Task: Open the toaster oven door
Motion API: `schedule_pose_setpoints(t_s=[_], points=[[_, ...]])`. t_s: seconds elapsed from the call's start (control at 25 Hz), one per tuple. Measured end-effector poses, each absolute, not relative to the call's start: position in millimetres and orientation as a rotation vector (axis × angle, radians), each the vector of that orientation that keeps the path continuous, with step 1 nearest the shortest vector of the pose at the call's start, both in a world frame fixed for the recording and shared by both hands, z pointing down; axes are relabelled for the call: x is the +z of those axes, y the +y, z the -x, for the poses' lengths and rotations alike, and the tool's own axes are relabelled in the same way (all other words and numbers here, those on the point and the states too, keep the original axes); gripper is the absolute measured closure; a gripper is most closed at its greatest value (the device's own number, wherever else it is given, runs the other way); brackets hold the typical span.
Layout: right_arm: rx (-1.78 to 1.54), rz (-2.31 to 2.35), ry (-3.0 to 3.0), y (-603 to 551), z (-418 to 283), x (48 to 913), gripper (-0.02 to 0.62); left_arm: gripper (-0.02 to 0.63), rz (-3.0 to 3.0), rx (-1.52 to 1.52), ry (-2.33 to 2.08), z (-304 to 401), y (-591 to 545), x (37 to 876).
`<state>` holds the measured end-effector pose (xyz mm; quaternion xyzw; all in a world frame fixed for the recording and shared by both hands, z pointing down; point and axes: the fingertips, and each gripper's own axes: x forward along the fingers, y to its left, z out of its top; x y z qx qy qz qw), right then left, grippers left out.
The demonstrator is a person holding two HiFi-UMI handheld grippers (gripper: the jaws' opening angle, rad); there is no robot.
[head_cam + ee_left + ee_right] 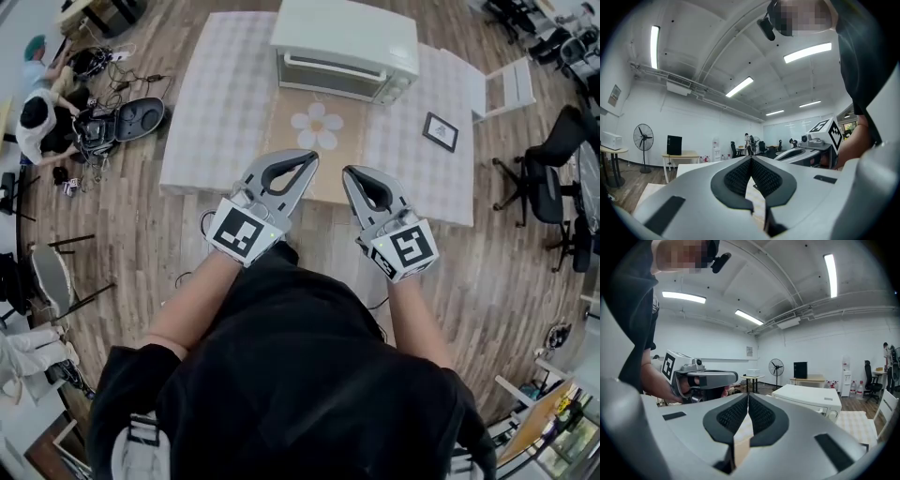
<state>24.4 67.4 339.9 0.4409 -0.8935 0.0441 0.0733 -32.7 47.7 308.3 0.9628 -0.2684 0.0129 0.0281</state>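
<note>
Toaster oven (345, 49) sits beyond left gripper (314, 155) and right gripper (347, 172), both closed.

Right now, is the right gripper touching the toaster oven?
Apart. The head view shows the right gripper short of the toaster oven, with the flower mat lying visibly between them.

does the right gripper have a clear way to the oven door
Likely yes: the right gripper, jaws shut and empty, faces the closed oven door with only a flat flower mat between.

left hand-held gripper (308, 157) closed, right hand-held gripper (350, 172) closed, both empty
</note>
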Motion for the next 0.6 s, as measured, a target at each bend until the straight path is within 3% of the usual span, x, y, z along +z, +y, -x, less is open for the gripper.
schedule_pose_setpoints(t_s=[0.32,0.6], points=[[0.171,-1.403,-2.610,-10,-9,353,0.575,0.591,-2.956,0.023,-0.763,53,-32,319],[0.226,-1.389,-2.581,-58,-35,369,0.574,0.591,-2.929,0.047,-0.783,40,-73,329]])
